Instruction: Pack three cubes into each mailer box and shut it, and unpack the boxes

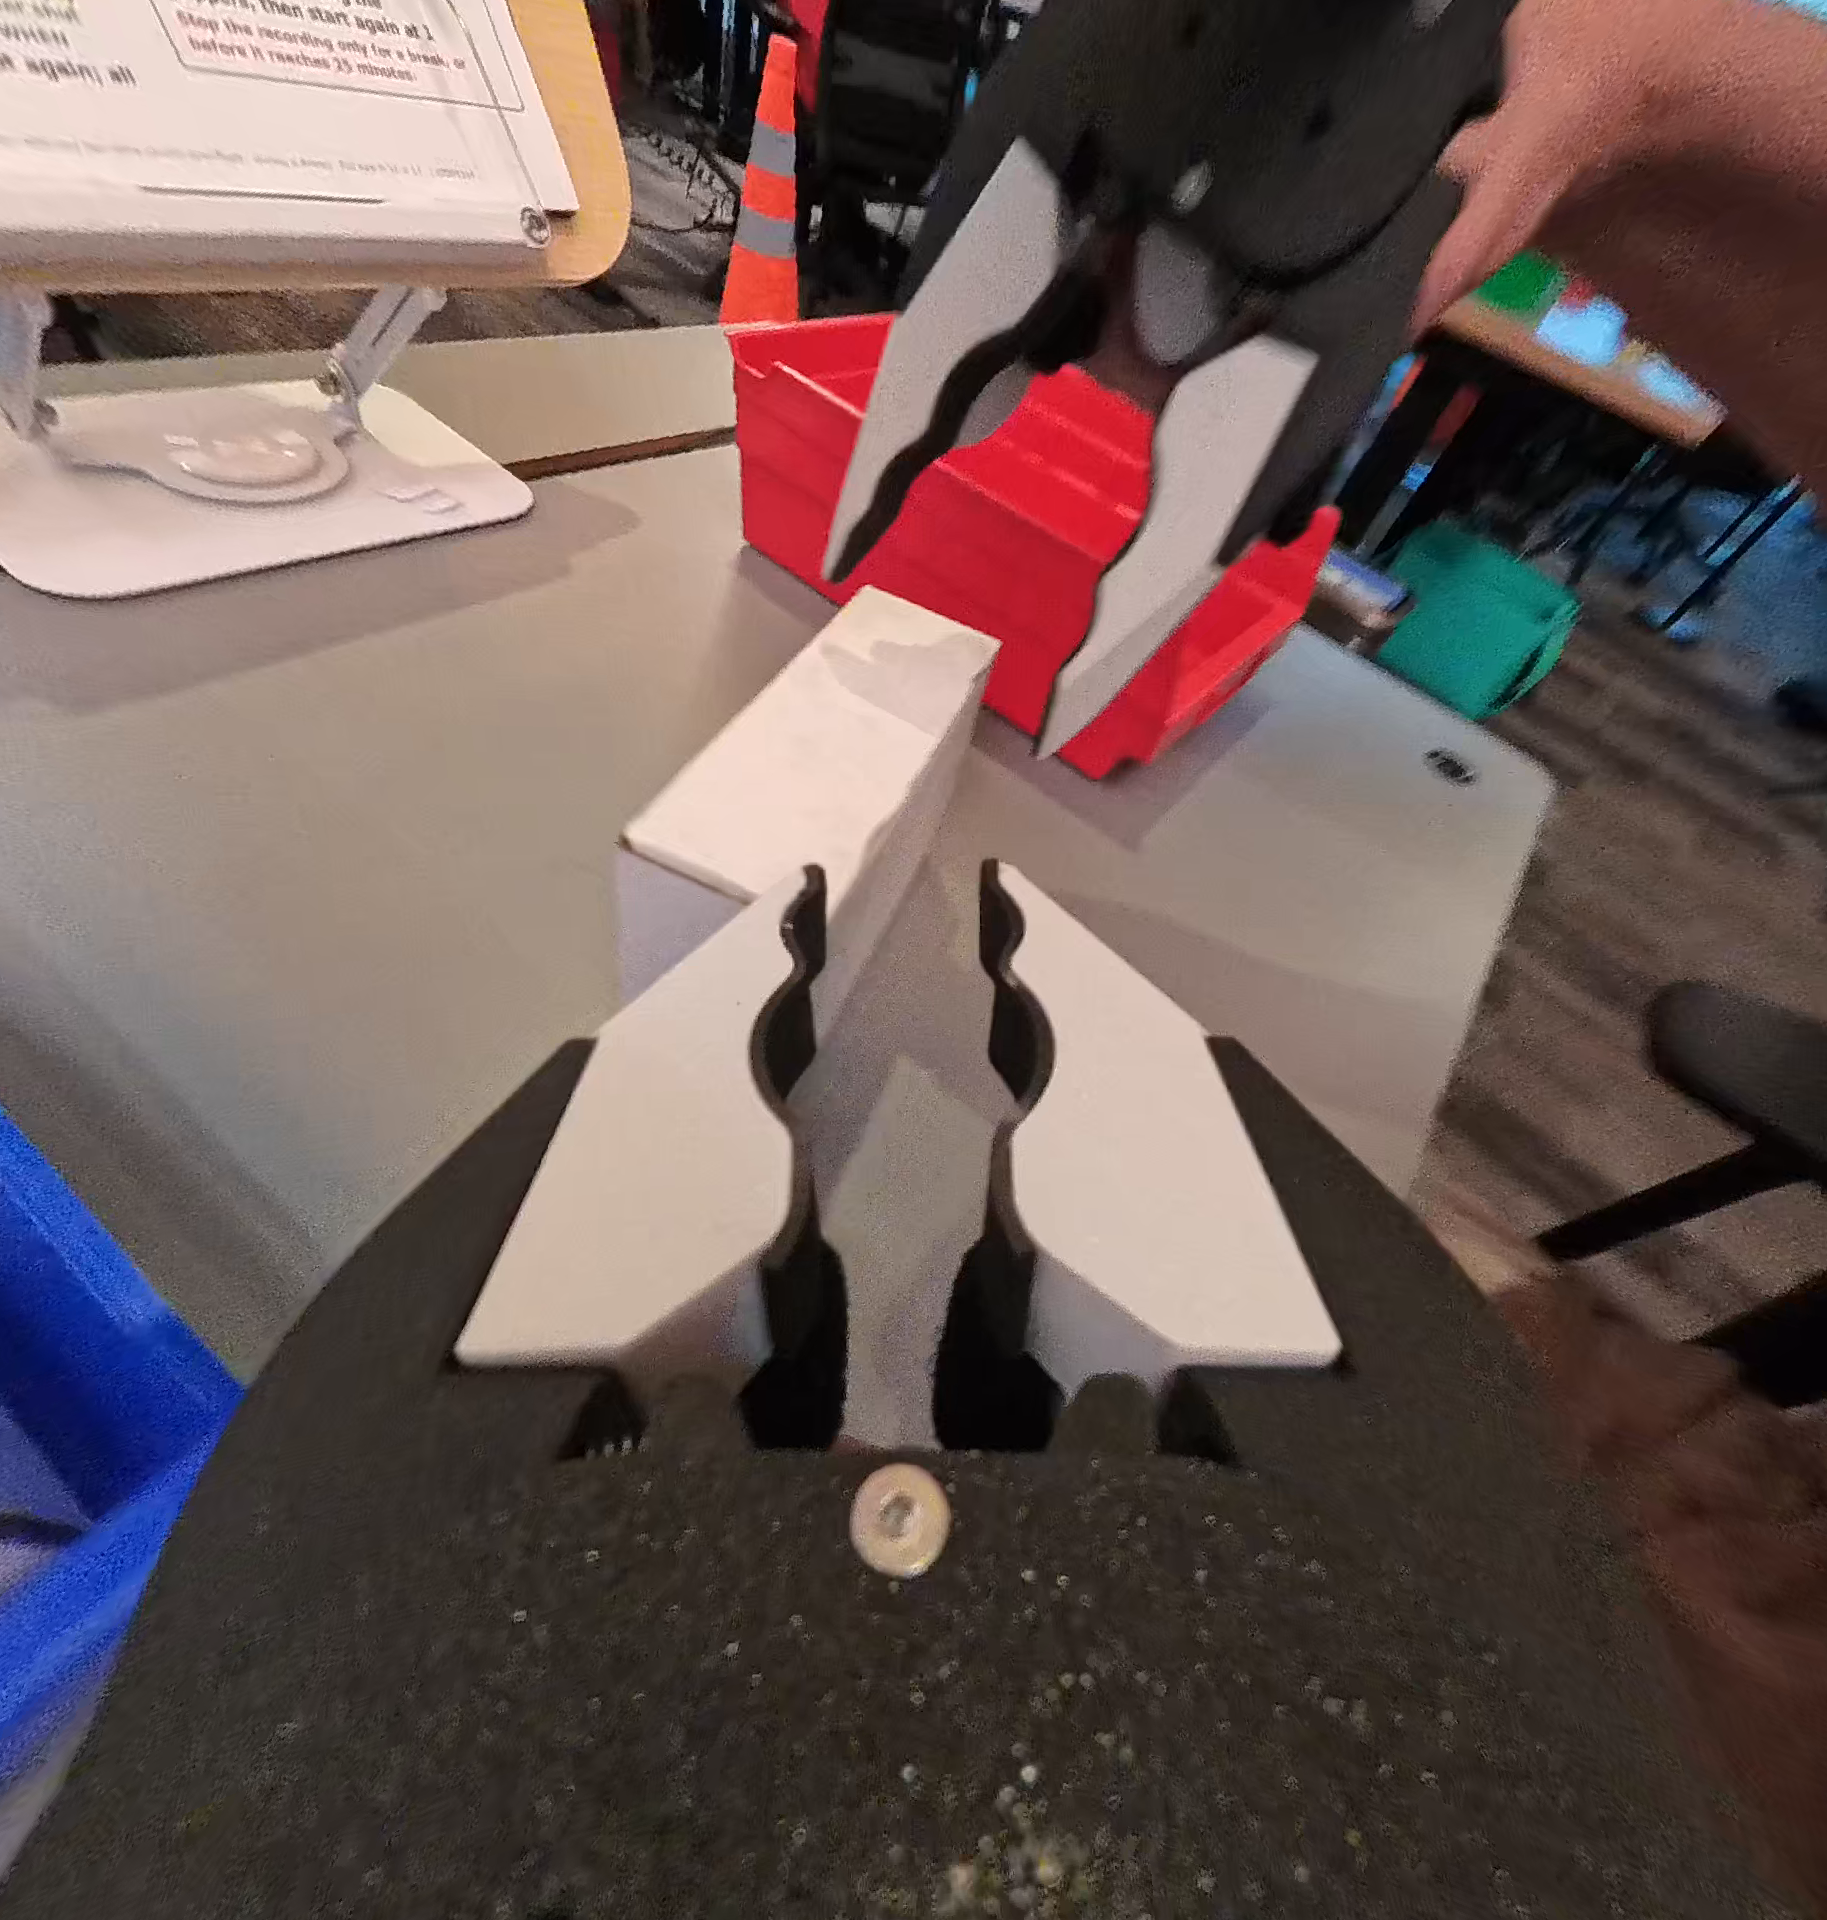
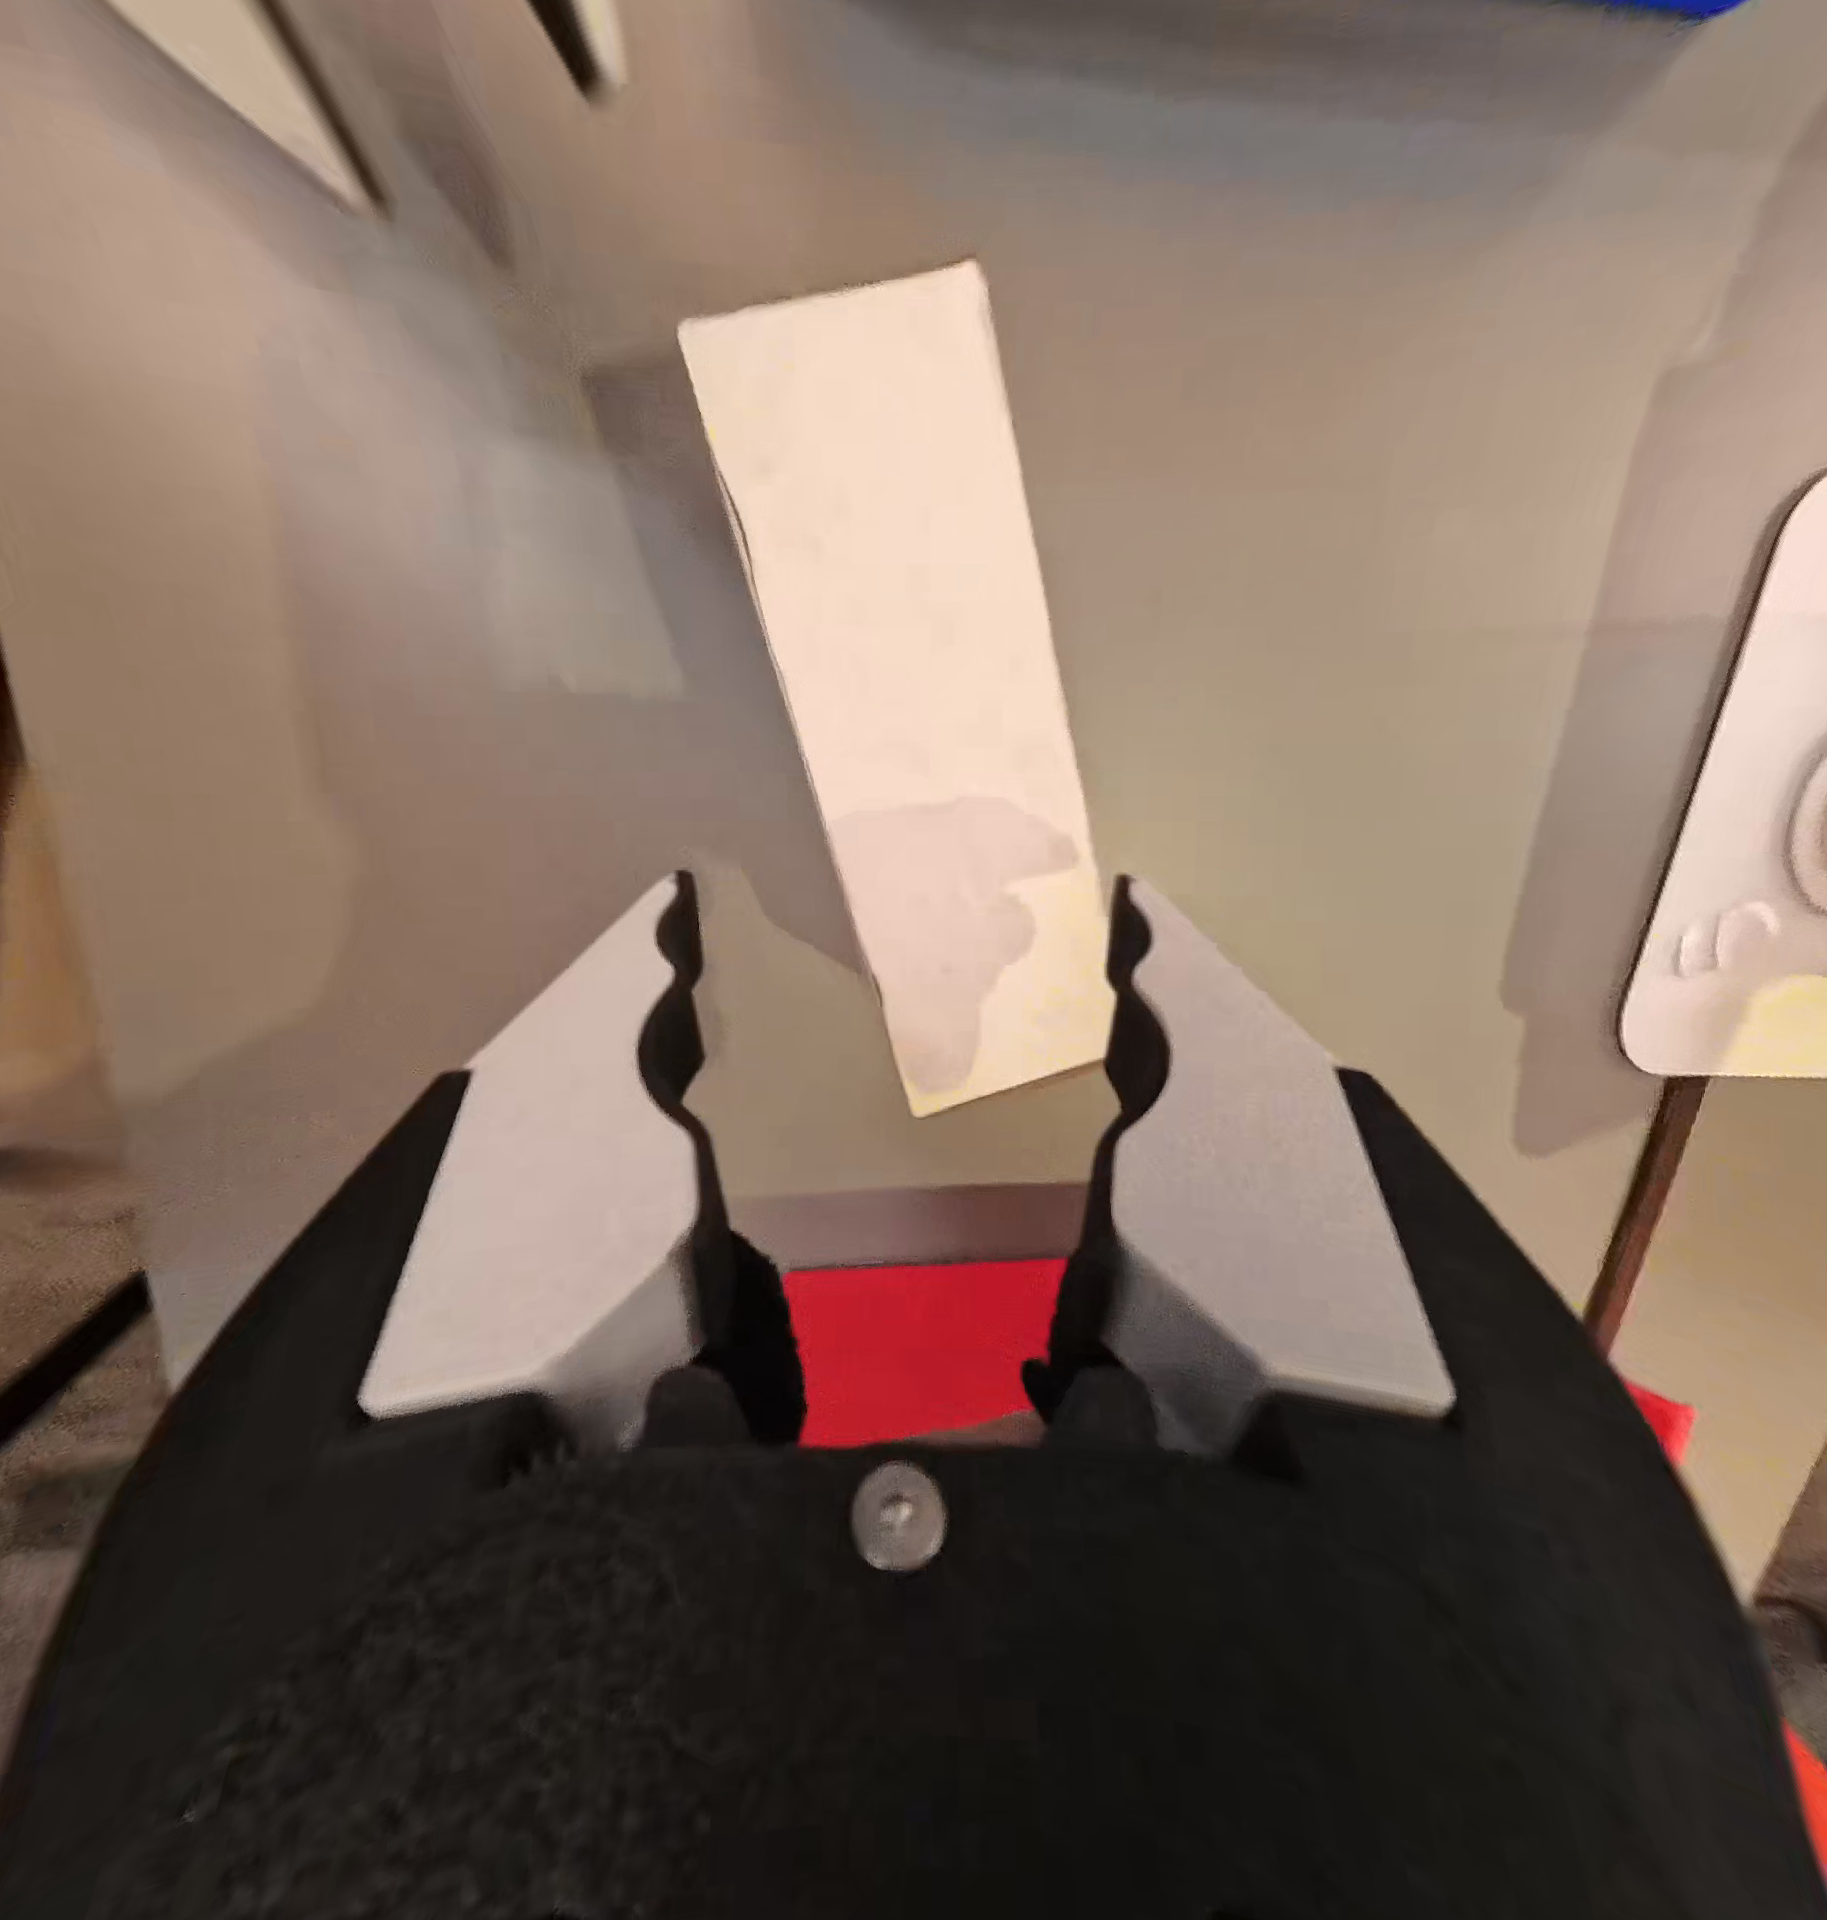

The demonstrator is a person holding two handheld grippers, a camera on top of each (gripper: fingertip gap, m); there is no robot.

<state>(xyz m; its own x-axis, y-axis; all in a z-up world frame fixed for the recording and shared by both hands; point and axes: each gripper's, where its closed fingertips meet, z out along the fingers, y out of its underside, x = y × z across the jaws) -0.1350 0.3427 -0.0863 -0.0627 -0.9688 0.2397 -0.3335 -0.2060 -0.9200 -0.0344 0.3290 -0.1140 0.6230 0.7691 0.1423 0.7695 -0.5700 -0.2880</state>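
A white mailer box point(image 1: 815, 748) lies shut on the grey table point(image 1: 265, 779), and no cubes show. My left gripper point(image 1: 904, 883) is open and empty at the box's near right corner. Its left finger is over the lid and its right finger is beside the side wall; I cannot tell if either touches. My right gripper point(image 1: 945, 655) is open and empty, pointing down just above the box's far end. In the right wrist view the box point(image 2: 888, 675) lies lengthwise ahead, its near end between my right gripper's point(image 2: 904, 883) spread fingers.
A red bin point(image 1: 992, 520) stands just behind the box and shows under the right gripper point(image 2: 919, 1340). A blue bin point(image 1: 57, 1403) is at the near left. A white document stand point(image 1: 244, 457) is at the back left. The table's edge point(image 1: 1460, 935) is close on the right. The left gripper's tips are roughly 11 cm from the right gripper's.
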